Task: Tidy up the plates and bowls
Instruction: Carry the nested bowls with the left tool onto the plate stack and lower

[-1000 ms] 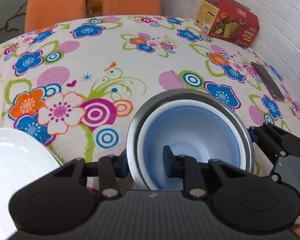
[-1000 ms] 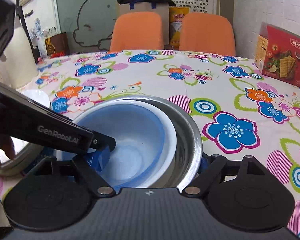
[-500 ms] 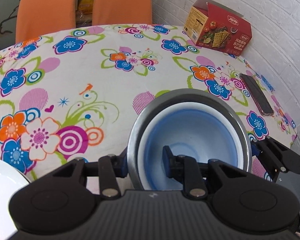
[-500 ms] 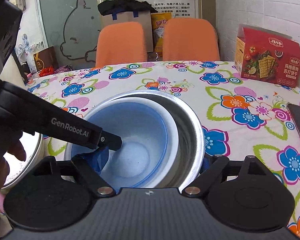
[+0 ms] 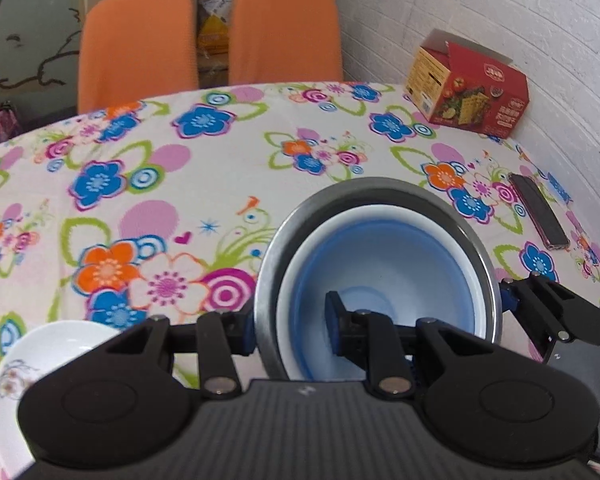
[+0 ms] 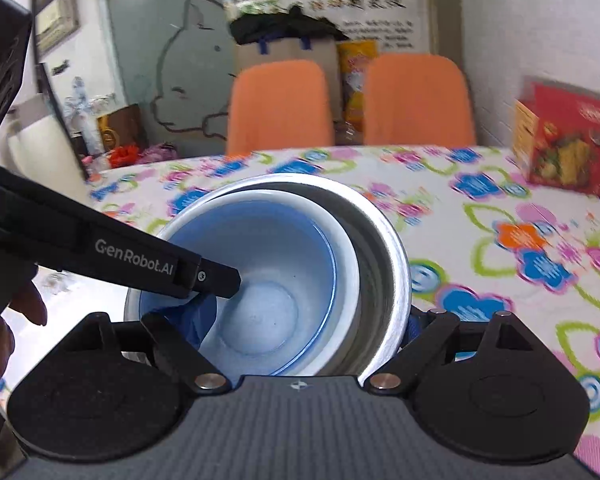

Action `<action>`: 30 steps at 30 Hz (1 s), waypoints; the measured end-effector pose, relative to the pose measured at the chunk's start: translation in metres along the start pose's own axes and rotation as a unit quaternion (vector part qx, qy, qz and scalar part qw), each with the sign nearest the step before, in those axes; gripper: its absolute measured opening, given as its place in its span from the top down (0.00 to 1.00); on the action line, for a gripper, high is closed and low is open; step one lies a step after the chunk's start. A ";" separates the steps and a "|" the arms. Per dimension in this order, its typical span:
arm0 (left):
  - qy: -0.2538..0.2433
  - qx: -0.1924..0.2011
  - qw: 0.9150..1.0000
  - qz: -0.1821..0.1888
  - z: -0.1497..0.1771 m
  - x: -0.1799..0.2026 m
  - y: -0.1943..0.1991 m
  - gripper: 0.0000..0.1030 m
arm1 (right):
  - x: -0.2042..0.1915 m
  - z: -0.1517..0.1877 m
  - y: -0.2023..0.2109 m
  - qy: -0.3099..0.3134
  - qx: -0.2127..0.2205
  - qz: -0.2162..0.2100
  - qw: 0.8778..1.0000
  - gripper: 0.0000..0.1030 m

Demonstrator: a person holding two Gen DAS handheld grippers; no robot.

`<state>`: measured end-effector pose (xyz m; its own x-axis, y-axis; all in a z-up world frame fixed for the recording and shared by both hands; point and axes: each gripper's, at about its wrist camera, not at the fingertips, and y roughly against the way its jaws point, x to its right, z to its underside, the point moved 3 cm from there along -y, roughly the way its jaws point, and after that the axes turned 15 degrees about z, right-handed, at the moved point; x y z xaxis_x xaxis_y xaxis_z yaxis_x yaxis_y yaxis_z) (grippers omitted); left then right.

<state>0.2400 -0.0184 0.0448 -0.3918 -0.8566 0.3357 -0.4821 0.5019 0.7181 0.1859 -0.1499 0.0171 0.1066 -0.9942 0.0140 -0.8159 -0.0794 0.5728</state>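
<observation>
Nested stack: steel bowl (image 5: 380, 194) outermost, white bowl (image 5: 300, 276) inside it, blue bowl (image 5: 384, 264) innermost. Stack sits over the near part of the bench (image 5: 220, 184), which carries a flowered cloth; whether it rests on the cloth or is lifted clear, cannot tell.

Left hand-held gripper (image 5: 290, 326) clamped on the stack's rim: one finger outside the steel wall, the other inside the blue bowl. Right hand-held gripper (image 6: 304, 328) clamped on the opposite side, one blue pad against the outer steel wall, the other inside the blue bowl.

White plate (image 5: 48, 356) lies on the bench, left of the stack, near the edge.

Red cracker box (image 5: 472, 88) at the far right by the brick wall. Dark phone (image 5: 540, 212) flat on the cloth, right of the bowls. Two orange chairs (image 5: 140, 40) behind the bench.
</observation>
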 end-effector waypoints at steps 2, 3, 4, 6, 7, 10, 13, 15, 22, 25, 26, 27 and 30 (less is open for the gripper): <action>0.010 0.013 1.000 -0.024 0.005 -0.015 0.024 0.79 | -0.023 -0.006 0.003 0.012 0.010 -0.027 1.000 0.26; 0.018 0.017 0.999 -0.036 0.009 -0.025 0.036 0.79 | -0.037 -0.008 0.004 0.018 0.013 -0.044 0.999 0.26; 0.027 0.020 0.998 -0.046 0.013 -0.034 0.047 0.79 | -0.050 -0.009 0.004 0.023 0.014 -0.058 0.998 0.26; 0.047 0.023 0.996 -0.069 0.025 -0.055 0.066 0.79 | -0.075 -0.007 0.004 0.035 0.012 -0.084 0.996 0.26; 0.056 0.023 0.995 -0.079 0.031 -0.064 0.074 0.78 | -0.086 -0.005 0.004 0.039 0.008 -0.094 0.995 0.26; 0.080 0.020 0.992 -0.099 0.053 -0.088 0.091 0.78 | -0.118 0.002 0.004 0.064 -0.004 -0.119 0.991 0.25; 0.105 0.015 0.989 -0.100 0.071 -0.109 0.097 0.78 | -0.137 0.011 0.001 0.080 -0.020 -0.130 0.988 0.25; 0.121 0.012 0.988 -0.096 0.081 -0.120 0.096 0.78 | -0.145 0.017 -0.002 0.090 -0.032 -0.130 0.987 0.25; 0.135 0.009 0.988 -0.078 0.097 -0.136 0.089 0.77 | -0.158 0.031 -0.014 0.097 -0.062 -0.127 0.985 0.25; 0.129 0.018 0.988 -0.084 0.095 -0.137 0.090 0.74 | -0.160 0.032 -0.016 0.097 -0.065 -0.134 0.984 0.25; 0.127 0.022 0.988 -0.084 0.095 -0.137 0.090 0.72 | -0.161 0.032 -0.017 0.099 -0.066 -0.135 0.984 0.25; 0.127 0.025 0.988 -0.081 0.095 -0.138 0.090 0.63 | -0.162 0.032 -0.017 0.102 -0.066 -0.137 0.983 0.26; 0.121 0.040 0.989 -0.078 0.095 -0.134 0.092 0.40 | -0.161 0.032 -0.017 0.101 -0.066 -0.139 0.983 0.26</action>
<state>0.1739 0.1540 0.0078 -0.1133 -0.9228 0.3682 -0.5859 0.3614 0.7254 0.1644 0.0097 -0.0207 0.4366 -0.8997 -0.0024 -0.6598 -0.3220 0.6790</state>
